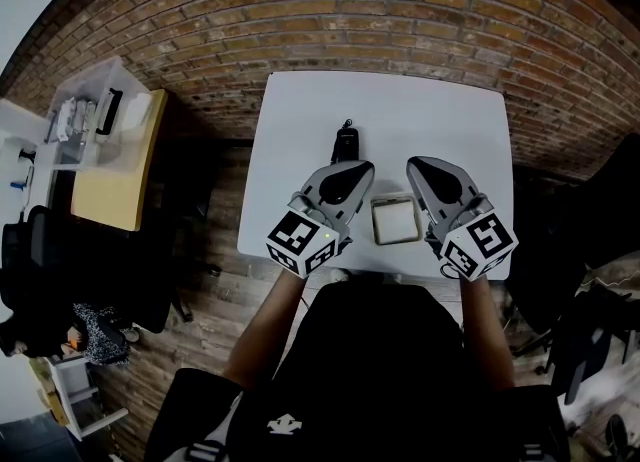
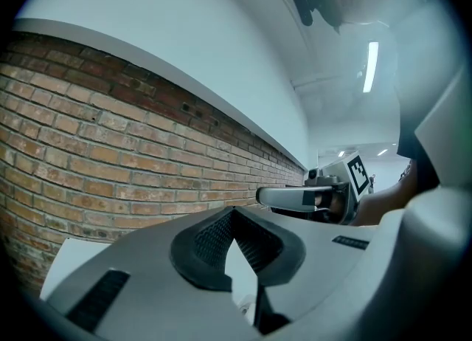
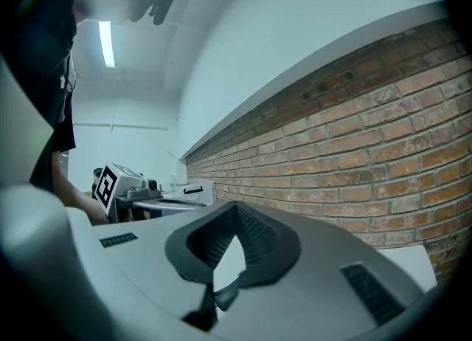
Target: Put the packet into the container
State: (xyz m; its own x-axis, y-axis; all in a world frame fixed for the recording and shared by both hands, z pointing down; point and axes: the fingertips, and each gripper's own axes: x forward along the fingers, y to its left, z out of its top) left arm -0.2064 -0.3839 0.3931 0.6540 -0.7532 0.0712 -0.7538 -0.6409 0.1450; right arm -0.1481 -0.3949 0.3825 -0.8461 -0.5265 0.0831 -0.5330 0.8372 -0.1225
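Note:
In the head view a small black packet [image 1: 346, 140] lies flat near the middle of the white table [image 1: 300, 110]. A small square container [image 1: 395, 220] with a pale rim sits near the table's front edge, between my two grippers. My left gripper [image 1: 358, 166] hovers just left of the container, its tips close to the packet's near end. The jaws are shut and hold nothing [image 2: 233, 211]. My right gripper [image 1: 415, 163] is just right of the container, its jaws closed to a point with nothing in them [image 3: 236, 206]. Both point level toward the brick wall.
A wooden side table [image 1: 115, 165] with a clear plastic box [image 1: 95, 100] stands to the left. A black bag [image 1: 40, 260] sits on the floor at lower left, and dark chairs [image 1: 585, 320] at the right. A brick wall [image 2: 110, 155] stands beyond the table.

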